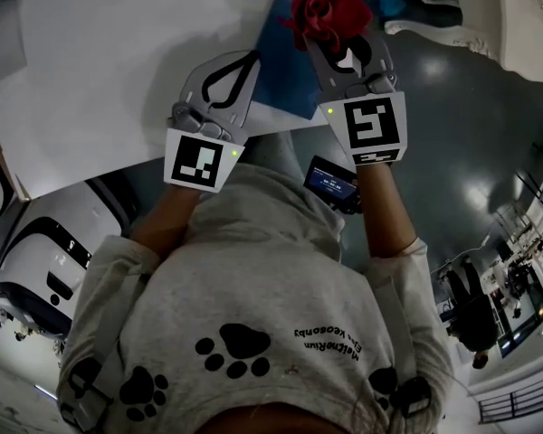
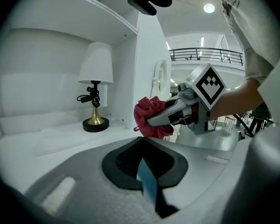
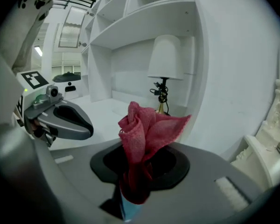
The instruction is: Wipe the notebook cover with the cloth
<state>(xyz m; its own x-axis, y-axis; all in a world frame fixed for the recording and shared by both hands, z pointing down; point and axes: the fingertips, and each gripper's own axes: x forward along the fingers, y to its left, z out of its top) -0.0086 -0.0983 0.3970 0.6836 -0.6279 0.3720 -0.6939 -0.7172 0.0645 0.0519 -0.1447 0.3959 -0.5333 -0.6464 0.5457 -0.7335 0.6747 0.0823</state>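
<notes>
1. At the upper centre of the head view, the blue notebook (image 1: 285, 70) sits between both grippers, above a white table (image 1: 118, 61).
2. The left gripper (image 1: 252, 60) is clamped narrowly on the notebook's left edge.
3. The right gripper (image 1: 333, 34) pinches a bunched red cloth (image 1: 330, 9) by the notebook's upper right corner.

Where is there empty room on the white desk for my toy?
The white desk top is bare left of the blue notebook. Crowded: around that notebook and the red cloth, and by the gold-footed white lamp.
</notes>
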